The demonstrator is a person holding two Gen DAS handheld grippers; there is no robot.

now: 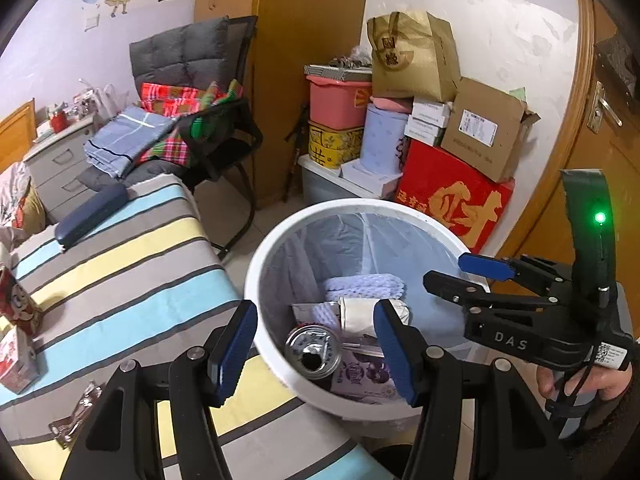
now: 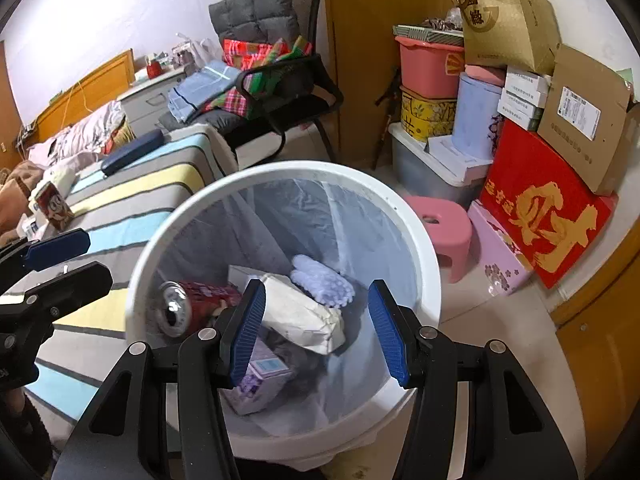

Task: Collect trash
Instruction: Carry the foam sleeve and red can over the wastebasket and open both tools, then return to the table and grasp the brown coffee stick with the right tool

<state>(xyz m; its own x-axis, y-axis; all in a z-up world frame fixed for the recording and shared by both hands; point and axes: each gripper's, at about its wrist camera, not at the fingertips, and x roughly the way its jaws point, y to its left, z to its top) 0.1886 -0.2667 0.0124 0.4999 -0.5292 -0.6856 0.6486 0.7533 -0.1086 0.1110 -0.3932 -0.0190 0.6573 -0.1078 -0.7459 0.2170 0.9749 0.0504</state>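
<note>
A white bin (image 1: 256, 280) with a clear liner stands beside the striped bed. Inside lie a drink can (image 1: 314, 350), a crumpled paper wad (image 1: 358, 316), a lilac foam net (image 1: 360, 286) and a purple carton (image 1: 364, 378). My left gripper (image 1: 316, 354) hangs open over the bin's near rim, nothing between its pads. My right gripper (image 2: 320, 334) is open above the bin (image 2: 136, 280), over the paper wad (image 2: 304, 320) and apart from it. The can (image 2: 176, 312) lies to its left. On the bed lie red cartons (image 1: 16, 304) and a foil wrapper (image 1: 80, 412).
A black chair (image 1: 224, 152) piled with folded cloth stands behind the bed. Boxes, tubs and a red gift box (image 1: 452, 196) are stacked against the wall behind the bin. A pink stool (image 2: 444, 228) stands right of the bin, with a wooden door (image 1: 592, 140) at far right.
</note>
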